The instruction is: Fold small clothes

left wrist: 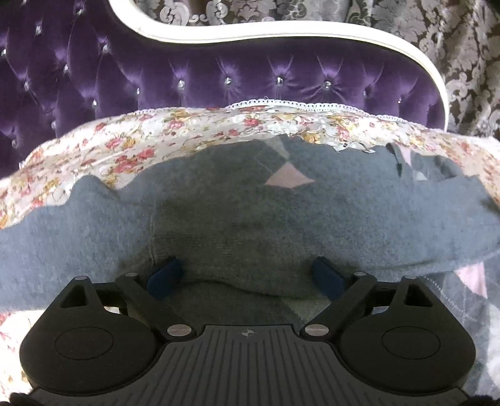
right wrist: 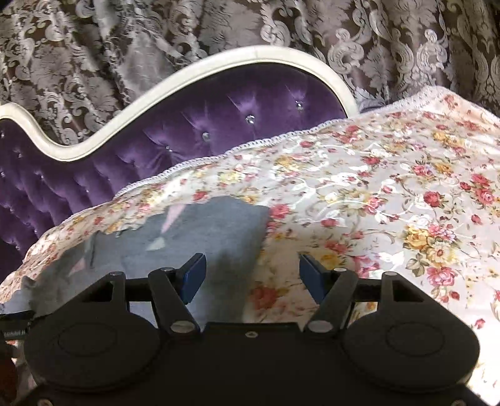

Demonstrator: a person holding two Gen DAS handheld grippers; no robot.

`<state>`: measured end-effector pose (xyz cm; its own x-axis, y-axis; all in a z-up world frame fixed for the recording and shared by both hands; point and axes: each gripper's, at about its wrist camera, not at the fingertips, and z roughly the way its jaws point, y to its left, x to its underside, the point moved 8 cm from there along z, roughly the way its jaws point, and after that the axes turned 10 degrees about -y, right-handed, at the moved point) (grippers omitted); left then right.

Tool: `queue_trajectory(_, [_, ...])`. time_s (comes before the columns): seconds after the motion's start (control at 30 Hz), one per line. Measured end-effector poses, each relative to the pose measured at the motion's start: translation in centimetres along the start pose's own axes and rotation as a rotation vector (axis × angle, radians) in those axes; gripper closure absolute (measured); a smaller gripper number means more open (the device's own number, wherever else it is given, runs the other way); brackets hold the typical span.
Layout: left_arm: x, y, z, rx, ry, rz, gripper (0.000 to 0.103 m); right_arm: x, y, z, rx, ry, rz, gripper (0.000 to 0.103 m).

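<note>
A small grey knit garment (left wrist: 250,206) with pink and pale diamond patches lies spread on a floral bedspread (left wrist: 131,140). My left gripper (left wrist: 247,276) is open, its blue pads wide apart, low over the garment's near part, with a fold of cloth between them. In the right wrist view the garment's right end (right wrist: 200,228) lies left of centre. My right gripper (right wrist: 252,278) is open at that end's edge: its left pad (right wrist: 193,274) is over the grey cloth, its right pad (right wrist: 312,278) over the bedspread (right wrist: 390,203).
A purple tufted headboard (left wrist: 218,71) with a white frame stands behind the bed, also in the right wrist view (right wrist: 187,131). Patterned brown-grey curtains (right wrist: 281,28) hang behind it. The bedspread stretches far to the right of the garment.
</note>
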<state>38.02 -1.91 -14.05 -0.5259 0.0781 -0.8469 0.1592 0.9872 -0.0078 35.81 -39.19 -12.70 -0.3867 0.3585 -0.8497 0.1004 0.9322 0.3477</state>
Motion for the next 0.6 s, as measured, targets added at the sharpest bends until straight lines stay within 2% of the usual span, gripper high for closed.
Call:
queue_trajectory(0.1, [0.0,0.0,0.0,0.005,0.011,0.006,0.01,0.2,-0.6,1.3,-0.016,0.015,0.024,0.051])
queue_trajectory(0.33, [-0.2,-0.2,0.3,0.01,0.017,0.004,0.008,0.6,-0.8,4.2,-0.04,0.028,0.08,0.051])
queue_trajectory(0.37, [-0.2,-0.2,0.3,0.011,0.016,0.003,0.008,0.6,-0.6,4.4,-0.045,0.027,0.081,0.053])
queue_trajectory(0.4, [-0.2,-0.2,0.3,0.011,0.016,0.003,0.008,0.6,-0.4,4.6,-0.051,0.032,0.083,0.086])
queue_trajectory(0.43, [-0.3,-0.2,0.3,0.011,0.016,0.003,0.008,0.6,-0.1,4.9,-0.058,0.042,0.075,0.089])
queue_trajectory(0.5, [-0.4,-0.2,0.2,0.011,0.012,0.001,0.008,0.0,1.2,4.4,-0.034,0.044,-0.02,0.092])
queue_trajectory(0.6, [-0.5,-0.4,0.2,0.003,0.003,0.003,0.008,-2.0,2.4,2.5,0.044,-0.015,-0.194,0.093])
